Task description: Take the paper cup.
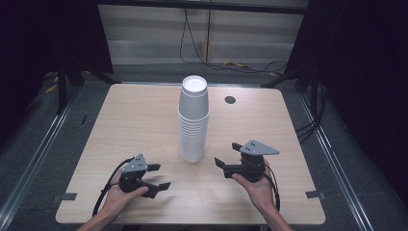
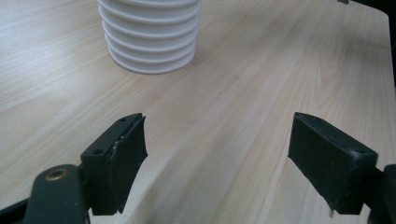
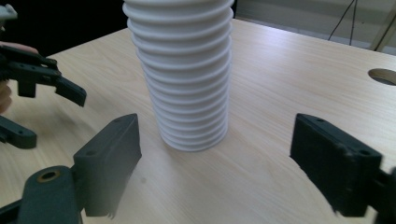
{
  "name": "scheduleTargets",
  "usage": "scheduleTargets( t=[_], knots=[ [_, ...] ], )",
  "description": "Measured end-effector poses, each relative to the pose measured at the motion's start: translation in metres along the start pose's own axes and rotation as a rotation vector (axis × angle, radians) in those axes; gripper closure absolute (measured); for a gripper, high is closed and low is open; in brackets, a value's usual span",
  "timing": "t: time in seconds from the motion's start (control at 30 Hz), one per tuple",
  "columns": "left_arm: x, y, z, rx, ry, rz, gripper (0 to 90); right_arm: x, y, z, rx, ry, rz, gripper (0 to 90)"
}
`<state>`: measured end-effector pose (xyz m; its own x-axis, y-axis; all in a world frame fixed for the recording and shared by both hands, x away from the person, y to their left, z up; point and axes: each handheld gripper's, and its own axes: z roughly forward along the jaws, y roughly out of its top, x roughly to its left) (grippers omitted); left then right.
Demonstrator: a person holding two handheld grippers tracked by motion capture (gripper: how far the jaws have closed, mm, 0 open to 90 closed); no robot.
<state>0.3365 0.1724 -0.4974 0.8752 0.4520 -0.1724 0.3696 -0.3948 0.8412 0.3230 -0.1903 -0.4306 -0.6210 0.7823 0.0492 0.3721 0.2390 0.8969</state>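
A tall stack of white paper cups (image 1: 194, 120) stands between the released left claw (image 1: 159, 176) and released right claw (image 1: 227, 154), touching neither.

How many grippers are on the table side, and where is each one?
2. The left gripper is held low over the table's near left part; the right gripper is held at near right, beside the stack of white paper cups.
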Motion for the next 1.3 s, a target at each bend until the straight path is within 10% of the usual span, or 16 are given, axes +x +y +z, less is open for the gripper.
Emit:
scheduleTargets(
  t=[0.67, 1.3],
  knots=[
    [-0.004, 0.0, -0.005, 0.001, 0.0, 0.016, 19.0, 0.006, 0.047, 0.007, -0.069, 0.103, -0.048, 13.5],
    [-0.003, -0.001, -0.003, 0.013, -0.006, 0.018, 18.8, 0.007, 0.093, 0.004, -0.141, 0.106, -0.062, 13.4]
  ],
)
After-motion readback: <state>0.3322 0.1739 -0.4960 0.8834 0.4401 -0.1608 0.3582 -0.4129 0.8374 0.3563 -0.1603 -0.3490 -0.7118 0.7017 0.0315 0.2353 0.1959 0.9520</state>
